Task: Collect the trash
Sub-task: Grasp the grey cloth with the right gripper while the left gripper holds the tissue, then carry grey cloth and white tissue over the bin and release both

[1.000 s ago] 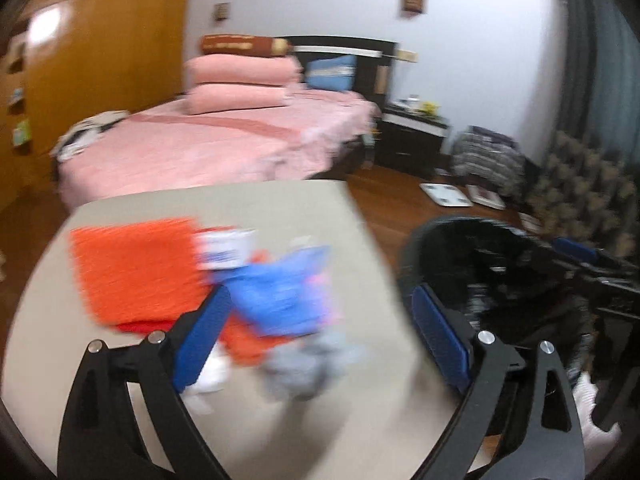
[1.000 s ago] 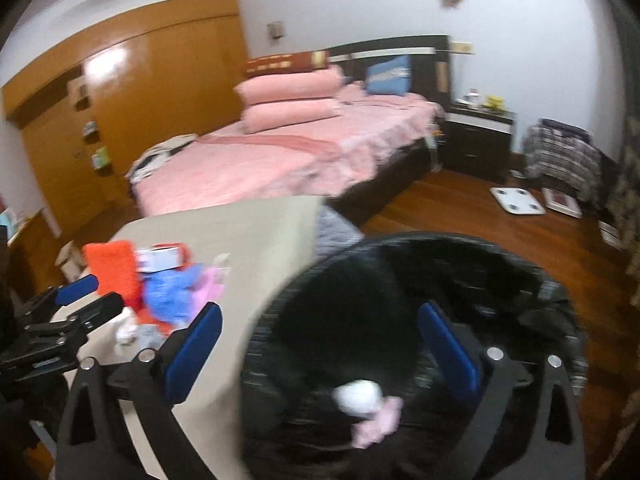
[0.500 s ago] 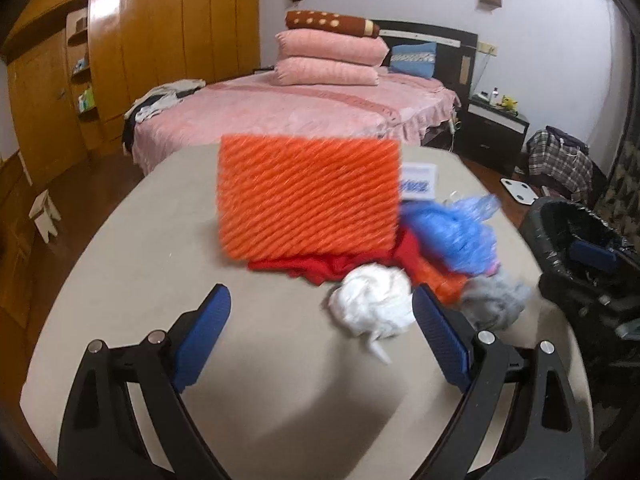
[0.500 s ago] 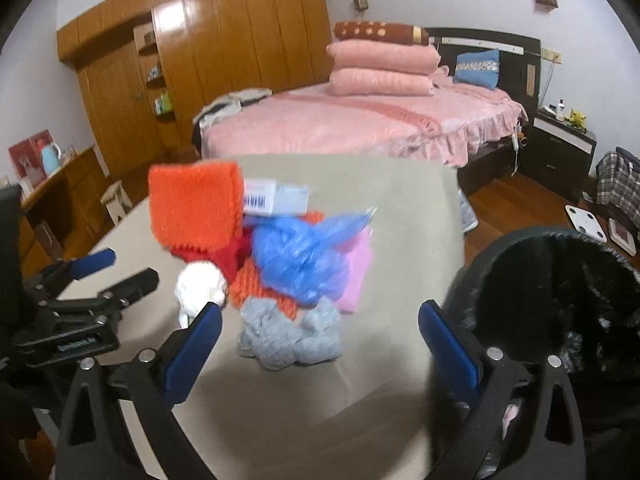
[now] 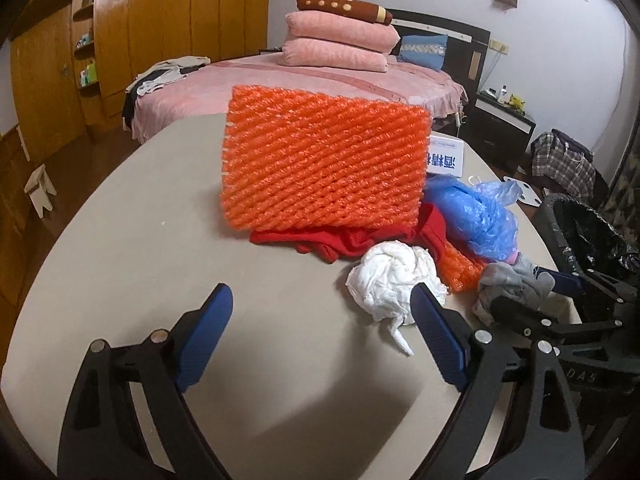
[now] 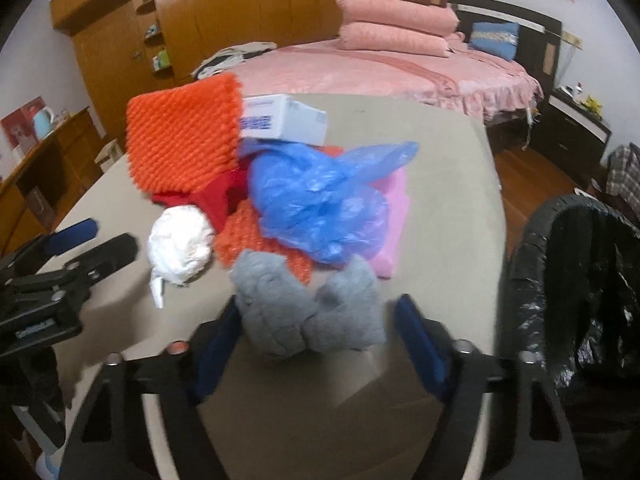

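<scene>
Right wrist view: my right gripper [image 6: 316, 340] is closing, its jaws either side of the grey cloth wad [image 6: 308, 312] on the beige table [image 6: 440, 184], and I cannot tell whether the pads press it yet. Only this view shows the pink sheet [image 6: 394, 216] under the blue plastic bag [image 6: 320, 200]. In the left wrist view my left gripper [image 5: 320, 332] hangs wide open over bare table with nothing between its jaws, the white paper ball [image 5: 394, 280] just ahead by its right finger. Behind stand the orange foam net [image 5: 324, 168] and the white box [image 6: 284, 120]. The black-lined bin [image 6: 580, 280] sits at the table's right edge; I can't make out its contents.
</scene>
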A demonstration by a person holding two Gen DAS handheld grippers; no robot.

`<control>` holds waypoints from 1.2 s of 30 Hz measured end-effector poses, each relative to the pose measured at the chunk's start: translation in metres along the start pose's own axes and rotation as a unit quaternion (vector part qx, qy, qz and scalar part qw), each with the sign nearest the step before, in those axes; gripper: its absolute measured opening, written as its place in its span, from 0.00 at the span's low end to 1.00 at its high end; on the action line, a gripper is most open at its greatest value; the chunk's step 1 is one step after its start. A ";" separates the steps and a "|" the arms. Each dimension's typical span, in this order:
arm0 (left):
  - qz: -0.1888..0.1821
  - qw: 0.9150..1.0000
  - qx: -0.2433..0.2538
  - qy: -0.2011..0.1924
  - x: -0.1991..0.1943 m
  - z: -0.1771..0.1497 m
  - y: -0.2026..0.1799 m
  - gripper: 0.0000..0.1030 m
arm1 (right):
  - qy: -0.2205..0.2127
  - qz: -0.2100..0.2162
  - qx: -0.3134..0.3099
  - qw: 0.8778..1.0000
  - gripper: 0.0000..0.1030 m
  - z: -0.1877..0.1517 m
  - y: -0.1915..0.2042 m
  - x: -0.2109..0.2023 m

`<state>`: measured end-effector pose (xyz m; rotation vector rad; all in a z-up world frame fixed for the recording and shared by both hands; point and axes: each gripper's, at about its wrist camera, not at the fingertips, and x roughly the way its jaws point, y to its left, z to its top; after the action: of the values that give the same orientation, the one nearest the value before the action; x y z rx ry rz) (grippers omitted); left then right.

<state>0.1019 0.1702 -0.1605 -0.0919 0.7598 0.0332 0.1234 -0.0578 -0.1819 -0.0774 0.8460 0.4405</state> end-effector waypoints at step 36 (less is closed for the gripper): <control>-0.081 0.996 -0.025 0.042 0.030 0.003 -0.026 0.41 | 0.008 -0.012 0.027 1.000 0.47 -0.001 -0.017 0.003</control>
<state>0.1269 0.1447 -0.1770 -0.2032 0.8334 -0.1057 0.1314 -0.0722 -0.1868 -0.0411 0.8711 0.3947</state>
